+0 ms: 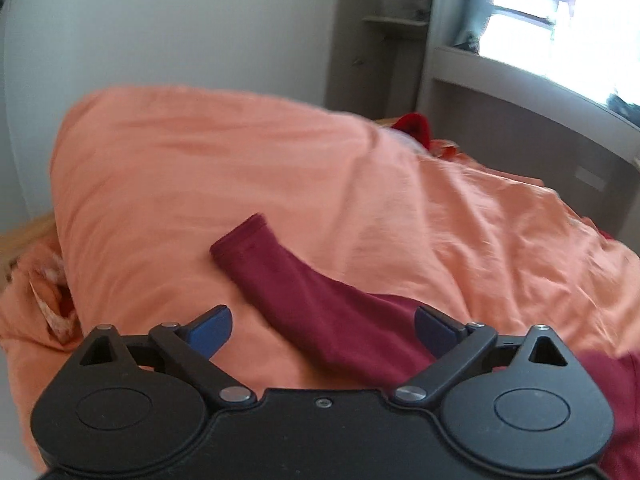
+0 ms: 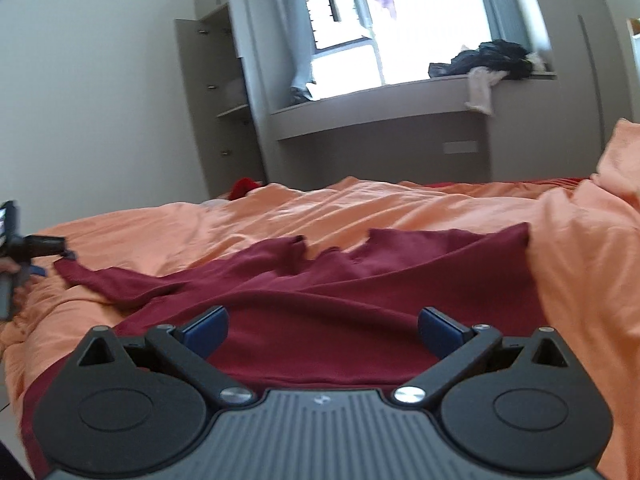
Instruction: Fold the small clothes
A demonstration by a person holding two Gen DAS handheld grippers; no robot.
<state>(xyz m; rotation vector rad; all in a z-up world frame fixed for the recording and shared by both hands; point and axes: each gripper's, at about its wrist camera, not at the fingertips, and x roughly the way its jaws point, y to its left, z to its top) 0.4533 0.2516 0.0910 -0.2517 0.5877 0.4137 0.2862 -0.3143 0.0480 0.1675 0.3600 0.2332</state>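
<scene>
Right now the dark red long-sleeved cotton top [image 2: 320,276] lies rumpled across the orange duvet-covered bed [image 2: 400,208], filling the lower middle of the right wrist view. The left gripper [image 1: 323,322] hangs spread and empty over its sleeve [image 1: 280,276]; the right gripper [image 2: 323,326], likewise spread and empty, hovers above the body. Smoothing the cloth flat first should give cleaner folds.

Maroon garment [image 2: 320,280] partly behind gripper body

You're in a home bedroom: a bed [image 2: 400,208] under a rumpled orange duvet, an open wardrobe [image 2: 216,92] with shelves in the corner, and a bright window [image 2: 420,20] above a ledge [image 2: 380,92] piled with clothes [image 2: 492,60].
</scene>
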